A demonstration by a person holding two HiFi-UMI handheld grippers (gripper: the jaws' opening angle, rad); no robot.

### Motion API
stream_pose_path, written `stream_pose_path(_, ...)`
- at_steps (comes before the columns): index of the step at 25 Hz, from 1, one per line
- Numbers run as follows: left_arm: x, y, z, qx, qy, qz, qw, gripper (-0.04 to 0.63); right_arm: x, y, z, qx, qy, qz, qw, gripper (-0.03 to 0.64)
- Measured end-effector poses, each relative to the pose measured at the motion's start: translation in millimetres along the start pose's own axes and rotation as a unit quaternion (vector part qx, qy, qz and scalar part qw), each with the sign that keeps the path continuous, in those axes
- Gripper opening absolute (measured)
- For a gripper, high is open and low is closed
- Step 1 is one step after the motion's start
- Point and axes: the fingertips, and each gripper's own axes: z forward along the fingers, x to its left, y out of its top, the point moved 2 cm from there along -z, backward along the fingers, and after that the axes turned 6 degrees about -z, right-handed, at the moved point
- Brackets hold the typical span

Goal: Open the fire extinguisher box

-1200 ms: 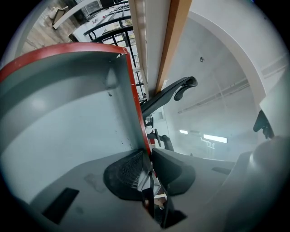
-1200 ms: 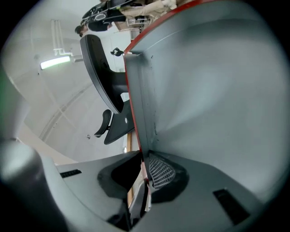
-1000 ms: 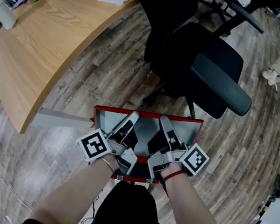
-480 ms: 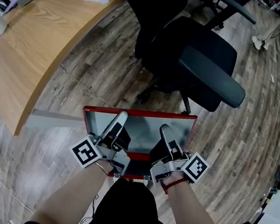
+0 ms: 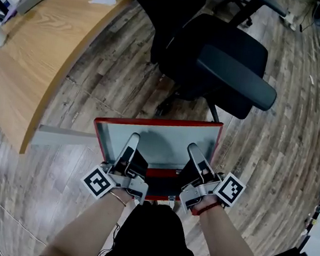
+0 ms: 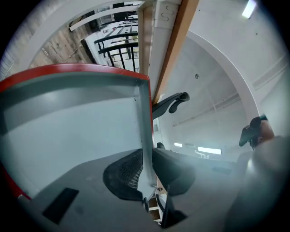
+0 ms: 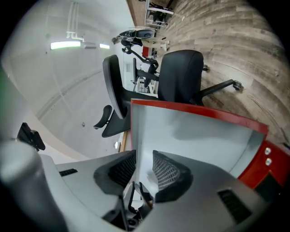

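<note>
The fire extinguisher box's lid point(image 5: 159, 137), red-rimmed with a grey inner face, stands tilted up in front of me in the head view. My left gripper point(image 5: 131, 143) is shut on the lid's left edge, and in the left gripper view both pads point(image 6: 124, 174) press on the grey flange of the lid point(image 6: 68, 122). My right gripper point(image 5: 194, 153) straddles the lid's right edge. In the right gripper view its jaws point(image 7: 138, 165) have spread: the lid point(image 7: 195, 131) runs between them with a gap at the right pad point(image 7: 170, 174). The box body is hidden under the lid and my arms.
A black office chair point(image 5: 220, 62) stands just beyond the lid on the wood-plank floor point(image 5: 271, 167). A curved wooden desk point(image 5: 36, 51) fills the left, with its grey leg panel point(image 5: 60, 137) beside the lid's left edge.
The lid has swung up higher, showing more of its grey inner face. Both grippers have risen with it along its side edges.
</note>
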Motion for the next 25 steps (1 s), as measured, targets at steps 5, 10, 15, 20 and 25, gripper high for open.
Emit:
stream_pose_path(5, -12.4, -9.1, -18.2, 0.015, 0.002, 0.014, 0.9998, 0.064, 21.7, -5.0, -17.2, 0.012, 0.037, -0.014, 0.999, 0.079)
stream_pose_path(10, -54.3, -37.5, -44.9, 0.116, 0.01, 0.083, 0.9897, 0.046, 73.2, -13.8, -35.1, 0.056, 0.096, -0.017, 0.994, 0.019)
stream_pose_path(15, -114.4, -88.0, -83.4, 0.33, 0.012, 0.308, 0.8922, 0.034, 154.2, -29.6, -56.7, 0.143, 0.15, -0.133, 0.969, 0.017)
stream_pose_path(20, -186.1, -105.7, -99.9, 0.329, -0.028, 0.367, 0.8694, 0.034, 230.2, -39.5, -87.3, 0.225, 0.178, -0.318, 0.904, 0.018)
stream_pose_path(25, -265.6, -117.1, -89.4, 0.293, -0.073, 0.383, 0.873, 0.034, 300.3, -18.0, -103.6, 0.187, 0.176, -0.414, 0.873, 0.018)
